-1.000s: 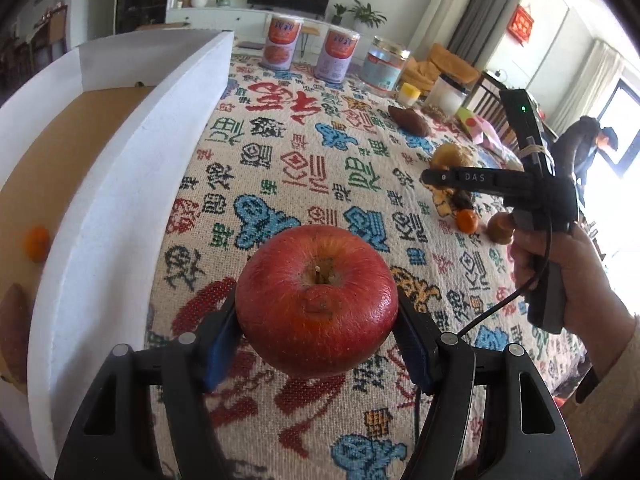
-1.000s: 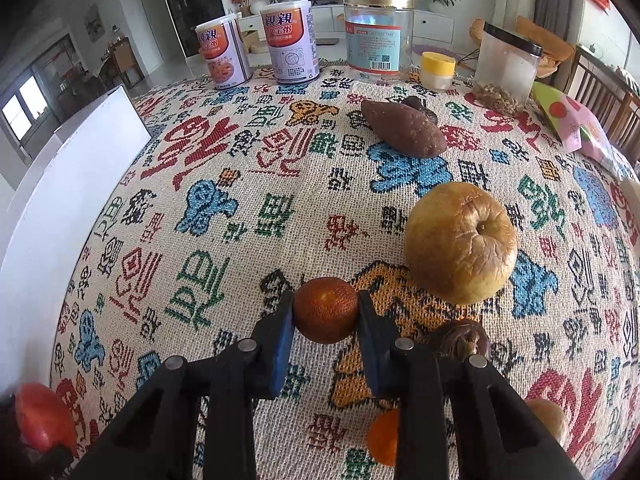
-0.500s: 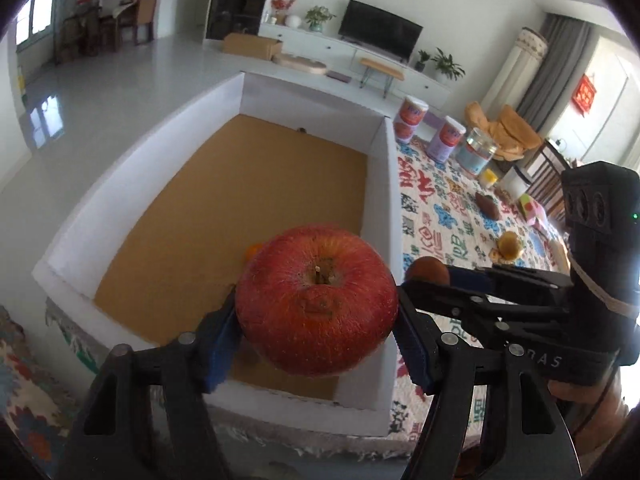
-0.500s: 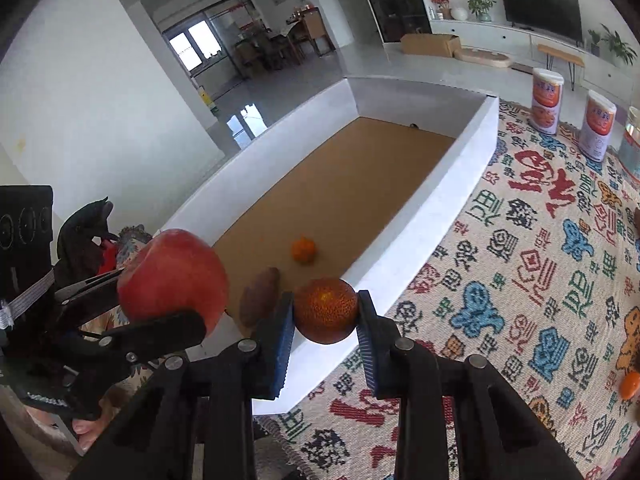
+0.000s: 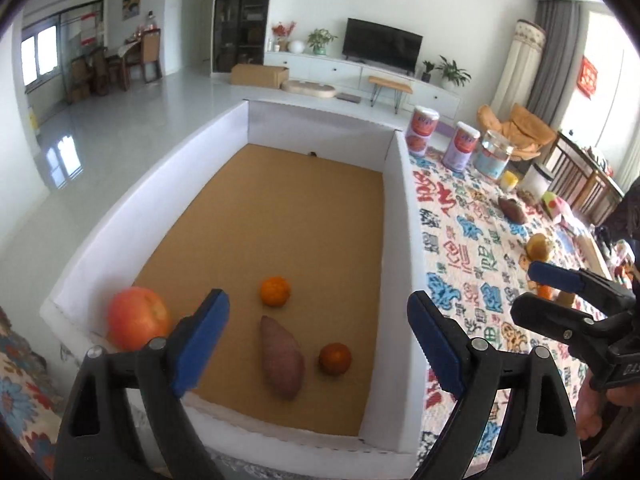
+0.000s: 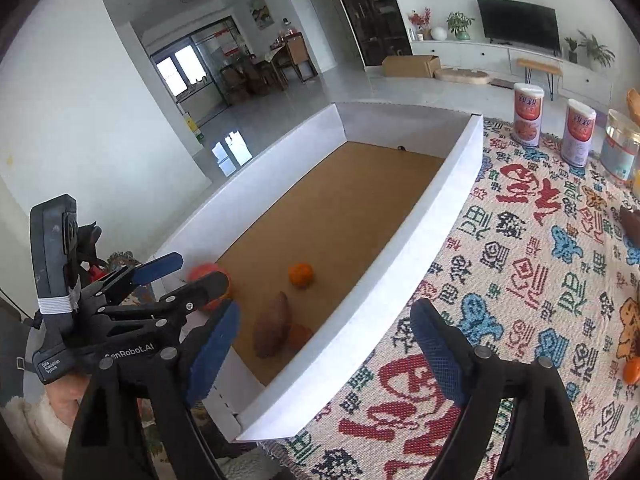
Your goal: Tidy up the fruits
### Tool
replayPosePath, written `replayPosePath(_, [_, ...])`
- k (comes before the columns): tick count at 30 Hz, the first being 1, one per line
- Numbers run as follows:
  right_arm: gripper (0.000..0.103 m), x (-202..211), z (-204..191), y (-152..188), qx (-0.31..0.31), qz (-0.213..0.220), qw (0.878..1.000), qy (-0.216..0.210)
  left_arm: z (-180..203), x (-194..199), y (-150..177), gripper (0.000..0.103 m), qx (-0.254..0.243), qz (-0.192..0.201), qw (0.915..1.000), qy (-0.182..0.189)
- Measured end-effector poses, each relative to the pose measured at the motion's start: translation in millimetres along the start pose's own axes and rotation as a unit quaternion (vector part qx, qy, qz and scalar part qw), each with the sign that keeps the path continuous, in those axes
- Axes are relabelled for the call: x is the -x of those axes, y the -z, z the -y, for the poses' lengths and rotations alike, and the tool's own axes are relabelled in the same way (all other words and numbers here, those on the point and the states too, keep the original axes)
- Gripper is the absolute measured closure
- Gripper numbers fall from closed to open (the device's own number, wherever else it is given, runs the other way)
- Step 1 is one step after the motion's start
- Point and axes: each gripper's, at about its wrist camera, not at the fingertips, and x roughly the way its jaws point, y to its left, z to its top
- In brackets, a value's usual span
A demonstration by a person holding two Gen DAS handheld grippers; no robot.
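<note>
A white box [image 5: 396, 216] with a brown floor holds a red apple [image 5: 136, 318] in its near left corner, a bright orange [image 5: 275, 291], a sweet potato [image 5: 281, 358] and a darker orange [image 5: 335, 358]. My left gripper [image 5: 318, 336] is open and empty above the box's near end. My right gripper [image 6: 324, 344] is open and empty over the box's right wall [image 6: 404, 248]. In the right wrist view the apple [image 6: 202, 272] is partly hidden by the left gripper [image 6: 160, 276], and the dark orange [image 6: 300, 336] sits beside the sweet potato [image 6: 272, 330].
The patterned tablecloth [image 5: 472, 248] carries a yellow apple [image 5: 540, 246], a sweet potato [image 5: 512, 210], a small orange [image 6: 632, 372], two cans [image 5: 440, 140] and a glass jar [image 5: 494, 156]. The floor drops away left of the box.
Both grippers have opened. The red apple and the dark orange left the jaws and now lie in the box. Both grippers had swung from the table to over the box.
</note>
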Motion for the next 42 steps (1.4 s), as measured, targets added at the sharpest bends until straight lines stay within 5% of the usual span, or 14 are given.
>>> replayPosePath(2, [0.001,17.7,28.6,19.8,-0.014,0.014,0.999,0.041,34.5,-2.1,5.6,0.011,-0.025,-0.004,0.9986,0.047])
replayPosePath(7, [0.001,37.3,133.2,105.0,-0.111,-0.003,0.981,0.159,130.0,-33.4,40.1,0.011,-0.071,-0.056,0.9809,0.173])
replayPosePath(9, [0.001,52.6,170.0,136.0,-0.146,-0.007,0.968,0.205,161.0,-53.8,55.6,0.011,-0.082,-0.076,0.9761,0.186])
replayPosePath(13, [0.001,74.5,213.4,161.6,-0.141,-0.016,0.951,0.275,192.9,-87.9,68.2,0.011,-0.099,-0.065,0.9839,0.134])
replayPosePath(16, [0.001,71.4,226.2,160.6,-0.100,-0.028,0.956,0.274,192.5,-111.1,63.7,0.011,-0.103,-0.039,0.9902,0.085])
replayPosePath(19, [0.002,58.9,233.0,159.6,-0.071,-0.040,0.956,0.283,189.7,-139.7,64.2,0.011,-0.105,-0.065,0.9899,0.069])
replayPosePath(21, [0.001,54.2,241.2,167.4,-0.093,-0.030,0.957,0.273,188.1,-153.1,70.6,0.011,-0.109,-0.089,0.9888,0.050])
replayPosePath(22, [0.000,57.0,243.8,170.1,-0.103,-0.019,0.958,0.269,191.0,-150.1,73.7,0.011,-0.122,-0.064,0.9895,0.044])
replayPosePath(25, [0.000,57.2,244.3,170.4,-0.109,-0.019,0.955,0.275,201.1,-154.1,78.2,0.009,-0.143,-0.070,0.9871,0.018])
replayPosePath(42, [0.000,58.0,242.7,172.3,-0.113,-0.013,0.955,0.273,200.9,-156.6,77.0,0.004,-0.142,-0.076,0.9869,0.018])
